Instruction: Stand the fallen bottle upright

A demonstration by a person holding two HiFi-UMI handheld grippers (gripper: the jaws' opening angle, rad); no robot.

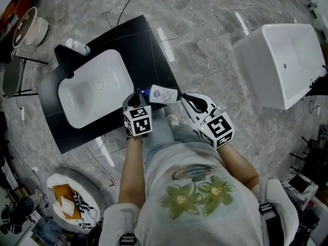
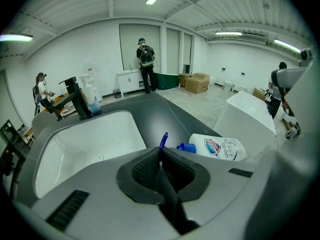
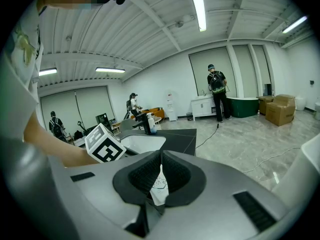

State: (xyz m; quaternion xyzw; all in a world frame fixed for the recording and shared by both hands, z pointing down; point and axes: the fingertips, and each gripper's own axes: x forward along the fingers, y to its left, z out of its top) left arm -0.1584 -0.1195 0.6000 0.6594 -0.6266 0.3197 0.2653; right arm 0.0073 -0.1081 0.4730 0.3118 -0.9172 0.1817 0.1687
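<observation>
On blk counter (image 1: 148,50), marble flr (image 1: 205,45) around, bottle (image 1: 164,94) lies flat.

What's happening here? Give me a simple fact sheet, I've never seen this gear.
Object: white bottle, lying sideways at the black counter corner, beside the sink
Left gripper: shut on the blue pump nozzle
Right gripper: shut on the white bottle's base end
Progress: bottle not yet upright

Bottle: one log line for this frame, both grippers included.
bottle: on its side, counter edge | left gripper: shut on its blue pump spout | right gripper: shut on bottle's white body | upright: not yet
</observation>
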